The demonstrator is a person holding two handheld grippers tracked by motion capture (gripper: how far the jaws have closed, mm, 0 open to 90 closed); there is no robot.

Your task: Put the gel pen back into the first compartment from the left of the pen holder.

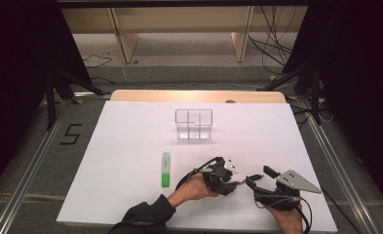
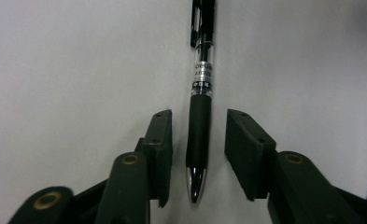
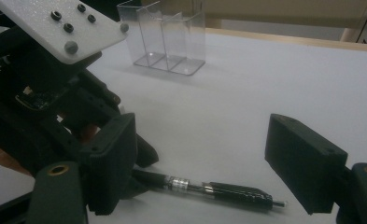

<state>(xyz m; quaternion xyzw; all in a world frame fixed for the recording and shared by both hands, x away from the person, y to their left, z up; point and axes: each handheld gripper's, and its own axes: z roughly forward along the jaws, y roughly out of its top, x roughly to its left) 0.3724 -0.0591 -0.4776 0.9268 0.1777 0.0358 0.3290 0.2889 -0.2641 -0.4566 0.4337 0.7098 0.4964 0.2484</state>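
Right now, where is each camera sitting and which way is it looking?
High view: sits above the person's side, looking forward and down at the white table; shows both forearms, the left gripper and right gripper, a green marker and a clear plastic divided box.
Left gripper view: rides the left gripper, looking down at a black pen with a silver tip lying between its open jaws.
Right gripper view: rides the right gripper, looking across the table at the box, with the left gripper nearby.
Both gripper views share the pen.
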